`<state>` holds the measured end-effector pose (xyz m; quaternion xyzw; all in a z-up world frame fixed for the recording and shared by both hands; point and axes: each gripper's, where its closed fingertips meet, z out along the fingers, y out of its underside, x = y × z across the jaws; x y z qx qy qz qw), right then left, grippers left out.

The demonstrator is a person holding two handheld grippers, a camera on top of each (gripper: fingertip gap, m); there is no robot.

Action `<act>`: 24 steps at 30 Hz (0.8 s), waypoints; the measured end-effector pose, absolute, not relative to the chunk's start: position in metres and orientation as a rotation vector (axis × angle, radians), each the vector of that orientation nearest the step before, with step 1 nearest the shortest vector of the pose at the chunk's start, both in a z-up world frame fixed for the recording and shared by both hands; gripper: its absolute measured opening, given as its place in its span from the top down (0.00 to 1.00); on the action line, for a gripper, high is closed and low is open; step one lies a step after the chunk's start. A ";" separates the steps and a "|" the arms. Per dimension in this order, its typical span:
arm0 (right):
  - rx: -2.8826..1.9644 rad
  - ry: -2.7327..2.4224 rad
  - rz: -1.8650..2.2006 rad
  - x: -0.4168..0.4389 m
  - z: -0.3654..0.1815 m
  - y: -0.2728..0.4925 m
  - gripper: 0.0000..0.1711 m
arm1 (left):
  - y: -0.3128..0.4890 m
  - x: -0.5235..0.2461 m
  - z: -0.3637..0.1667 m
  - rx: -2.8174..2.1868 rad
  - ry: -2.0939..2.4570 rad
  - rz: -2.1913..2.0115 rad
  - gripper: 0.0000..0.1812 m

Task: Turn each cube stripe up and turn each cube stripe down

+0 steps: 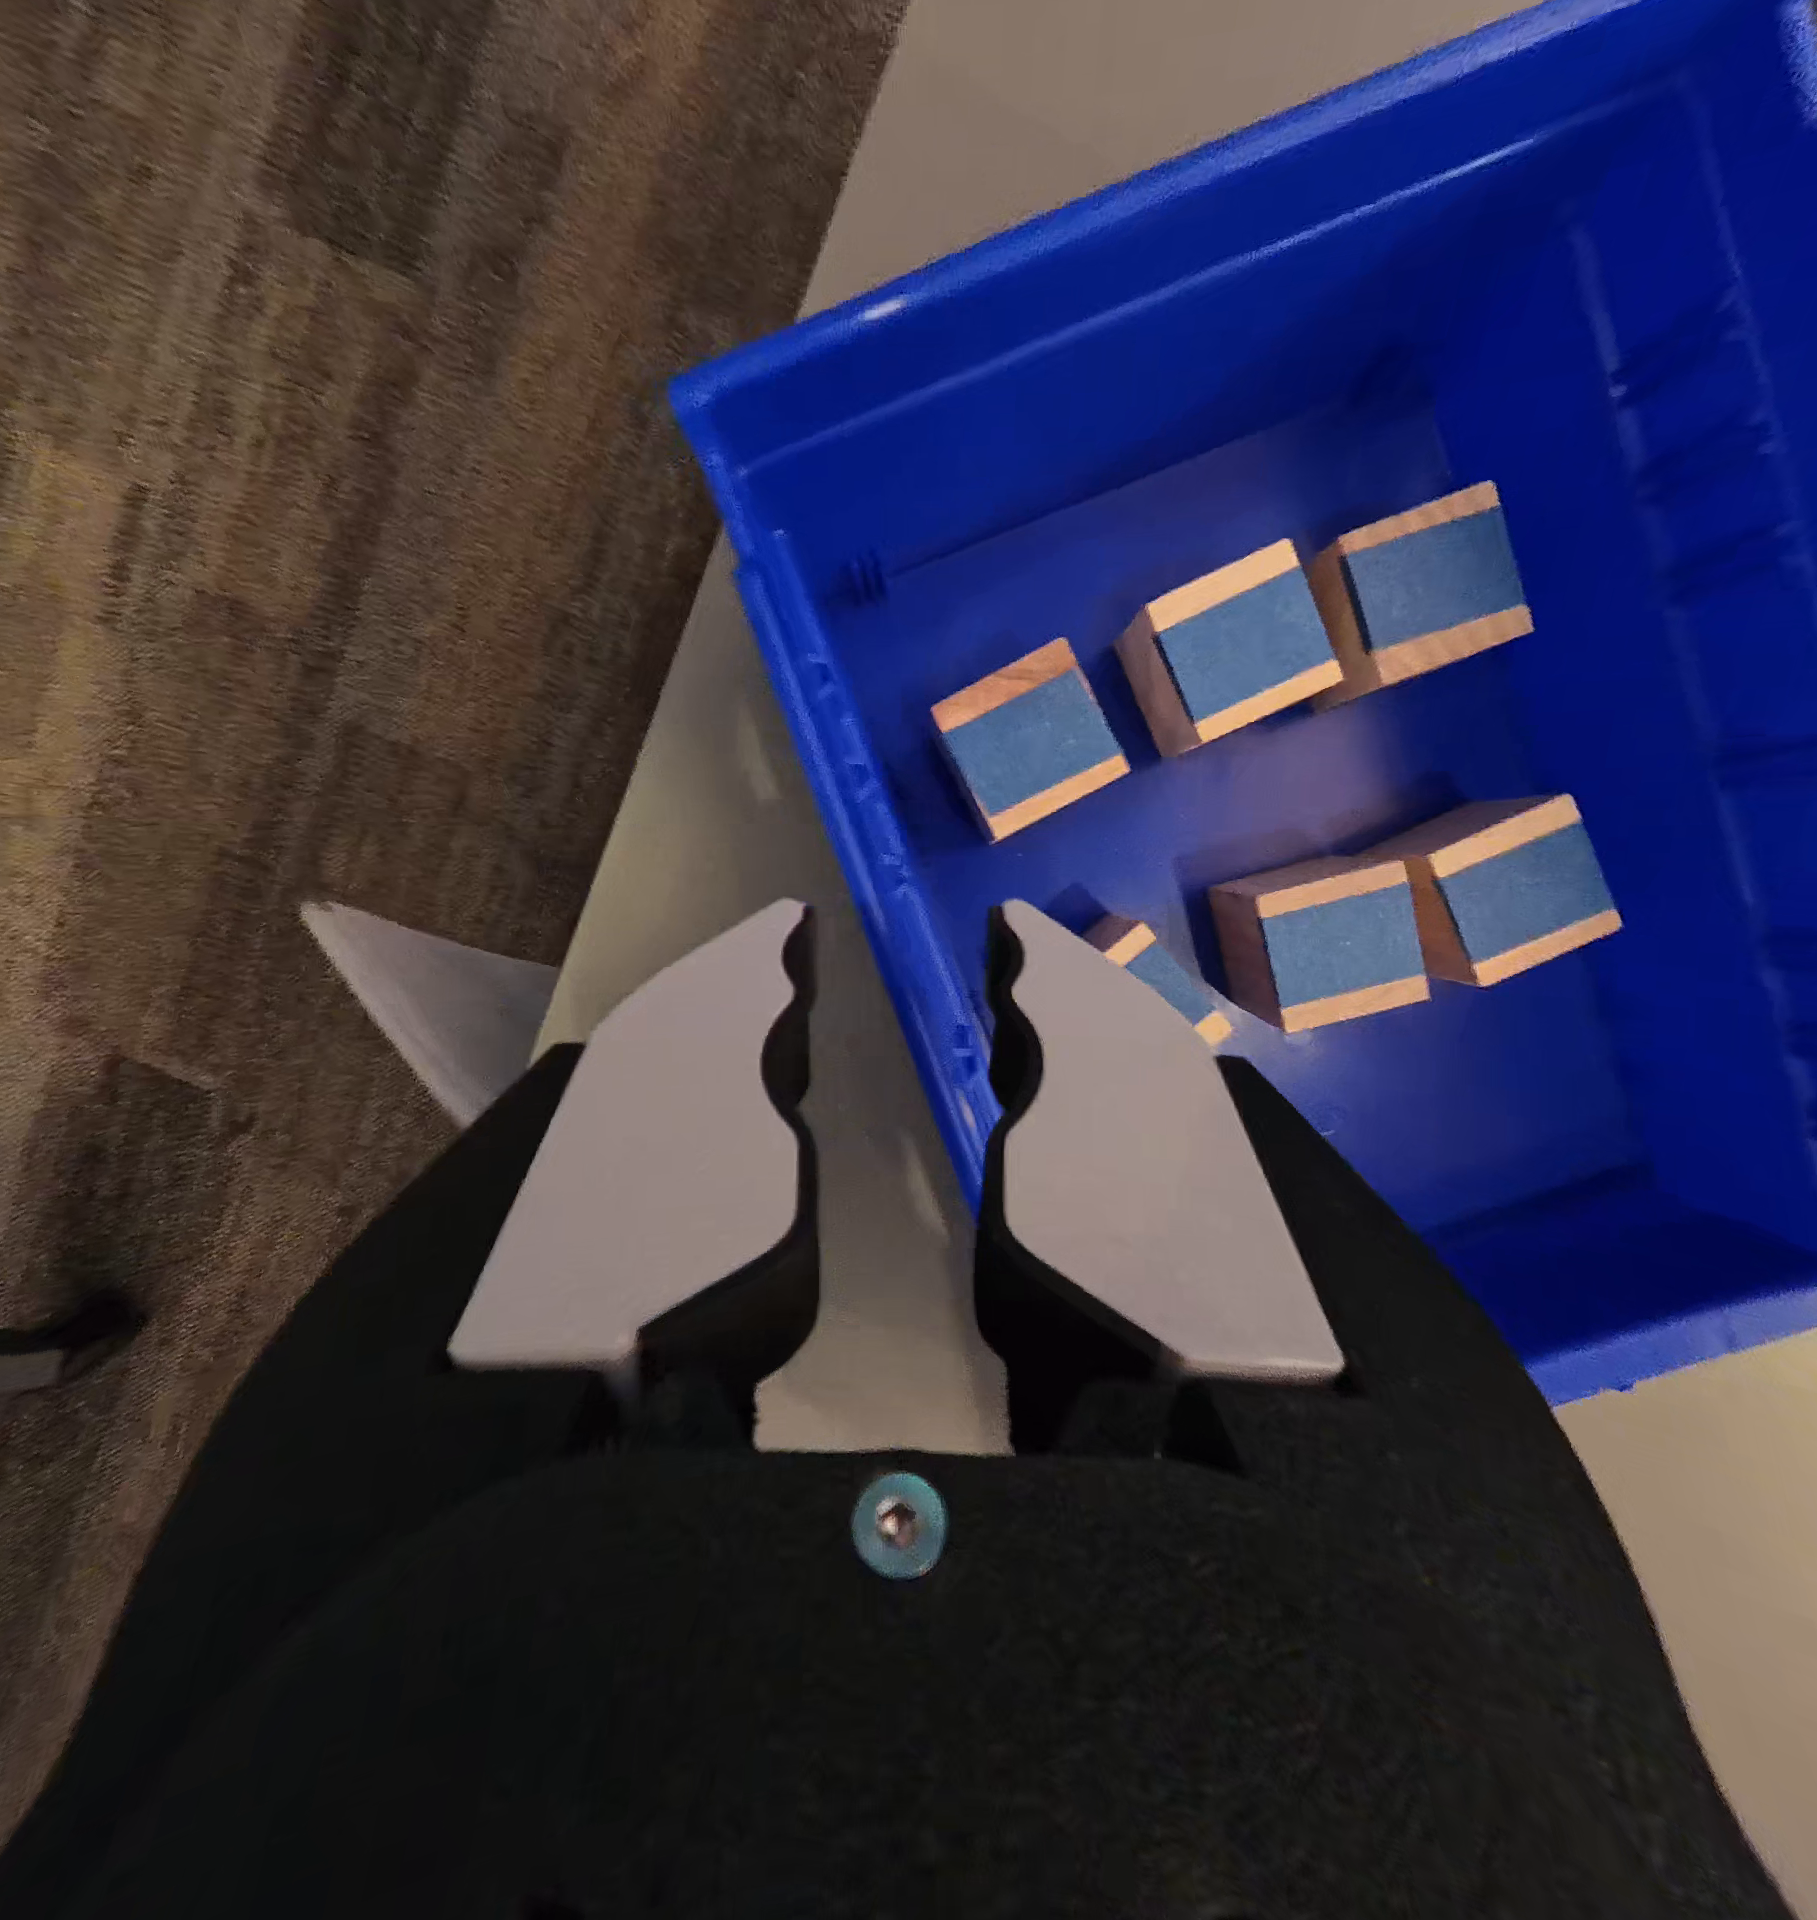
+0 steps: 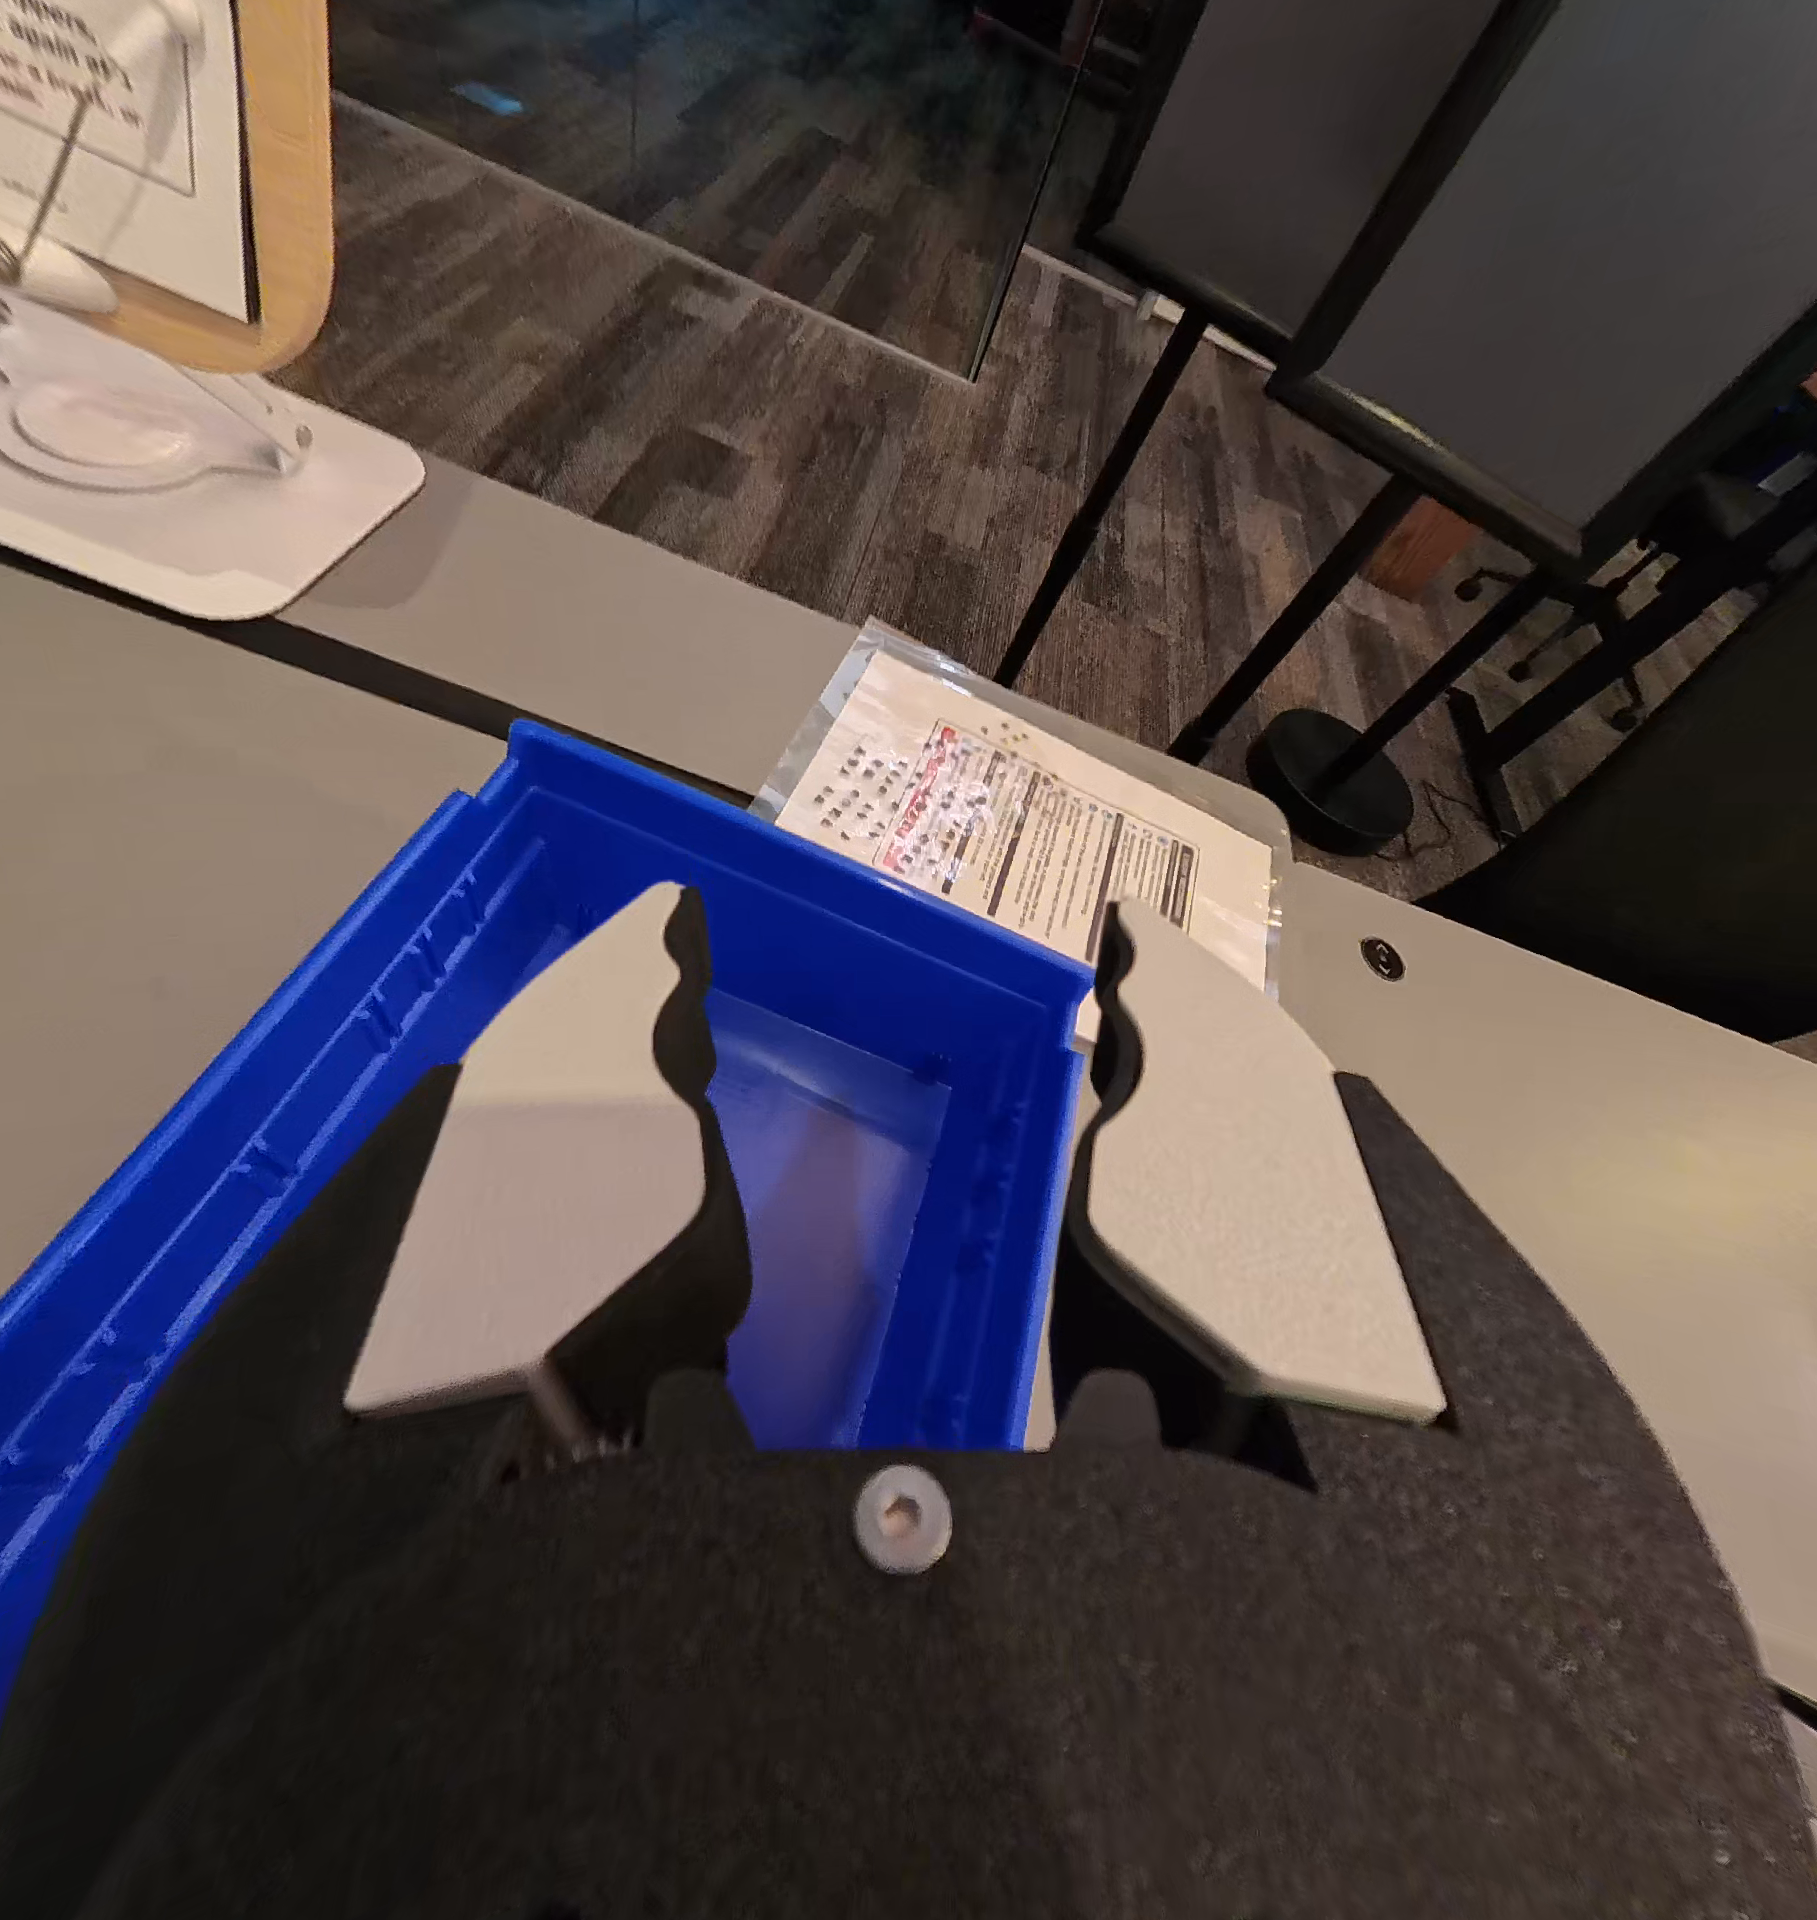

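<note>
Several wooden cubes lie in two rows on the floor of a blue bin (image 1: 1091, 343), each with a blue stripe facing up, such as one at the left (image 1: 1029, 738) and one in the near row (image 1: 1330, 940). Another cube (image 1: 1158, 971) is partly hidden behind my left gripper's finger. My left gripper (image 1: 899, 920) is open and empty, hovering over the bin's left wall. My right gripper (image 2: 899, 909) is open and empty above the far end of the same bin (image 2: 831, 883); no cubes show in the right wrist view.
The bin stands on a grey table (image 2: 208, 779). A printed sheet in a plastic sleeve (image 2: 1039, 831) lies beyond the bin. A white stand with a framed sign (image 2: 156, 416) is at far left. Carpet floor (image 1: 260, 520) lies past the table edge; black stands (image 2: 1330, 790) beyond.
</note>
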<state>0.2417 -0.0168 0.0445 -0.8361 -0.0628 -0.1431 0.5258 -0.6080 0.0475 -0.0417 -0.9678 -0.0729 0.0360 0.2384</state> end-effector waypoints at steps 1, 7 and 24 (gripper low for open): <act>-2.017 -0.159 -0.350 0.242 0.041 -0.016 0.58 | 0.045 -0.609 -0.043 -2.660 -0.211 0.098 0.82; -2.072 -0.193 -0.391 0.241 0.029 -0.014 0.58 | 0.037 -0.607 -0.080 -2.847 -0.224 0.045 0.81; -2.155 -0.274 -0.395 0.229 0.004 -0.004 0.59 | 0.120 -0.568 -0.102 -2.734 0.363 0.000 0.93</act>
